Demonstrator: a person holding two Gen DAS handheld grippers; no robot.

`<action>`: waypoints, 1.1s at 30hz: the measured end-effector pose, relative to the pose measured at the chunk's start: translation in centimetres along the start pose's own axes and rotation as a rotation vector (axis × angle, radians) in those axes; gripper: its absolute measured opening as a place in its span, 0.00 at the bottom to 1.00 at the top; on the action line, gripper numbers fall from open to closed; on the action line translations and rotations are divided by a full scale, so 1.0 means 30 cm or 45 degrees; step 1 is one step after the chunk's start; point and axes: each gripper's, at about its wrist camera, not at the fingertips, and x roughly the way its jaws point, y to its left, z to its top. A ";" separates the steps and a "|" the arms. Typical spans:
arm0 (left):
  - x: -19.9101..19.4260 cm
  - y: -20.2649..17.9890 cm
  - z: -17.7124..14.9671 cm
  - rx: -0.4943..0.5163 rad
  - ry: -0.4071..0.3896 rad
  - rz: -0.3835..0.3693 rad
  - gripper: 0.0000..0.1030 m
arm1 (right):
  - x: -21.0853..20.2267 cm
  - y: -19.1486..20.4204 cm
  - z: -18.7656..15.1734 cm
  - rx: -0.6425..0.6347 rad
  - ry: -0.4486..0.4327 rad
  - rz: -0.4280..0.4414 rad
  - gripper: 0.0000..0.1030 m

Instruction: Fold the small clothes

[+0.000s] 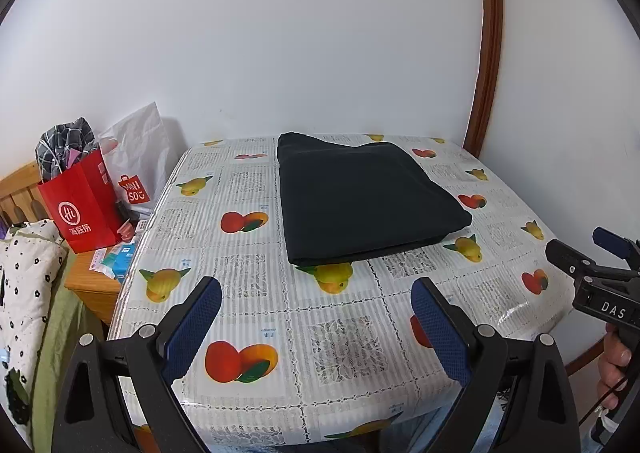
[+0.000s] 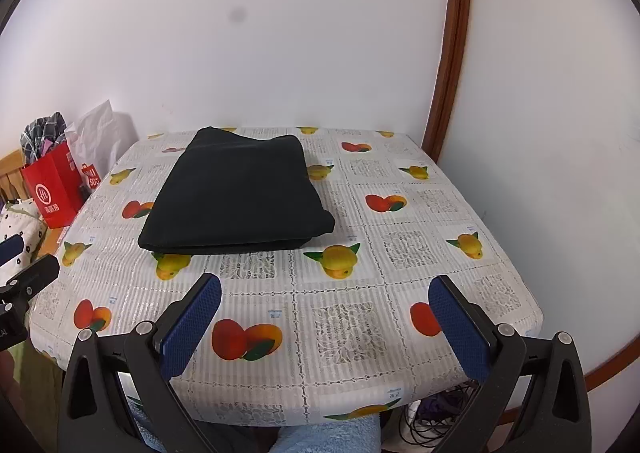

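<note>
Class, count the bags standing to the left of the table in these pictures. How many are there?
2. A red paper bag stuffed with checked cloth stands nearest the front; a white plastic bag leans against the wall behind it. Others may be hidden behind them.

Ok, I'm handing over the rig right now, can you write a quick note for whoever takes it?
Left tongs: open, empty, held above the near table edge.
Right tongs: open, empty, same height.
Black garment: folded into a neat rectangle, lying flat on the fruit-print tablecloth, toward the far left side.
Done: folding looks complete.
Left: possibly nothing; no other clothes show on the table.
</note>
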 end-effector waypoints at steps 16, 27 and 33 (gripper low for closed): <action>-0.008 0.007 0.000 -0.010 -0.001 -0.001 0.93 | -0.018 0.005 0.002 -0.001 -0.015 -0.001 0.99; -0.007 0.013 0.002 -0.026 0.001 0.004 0.93 | -0.017 0.013 0.003 -0.009 -0.014 0.000 0.99; -0.007 0.012 0.002 -0.027 -0.001 0.007 0.93 | -0.016 0.017 0.002 -0.011 -0.012 0.001 0.99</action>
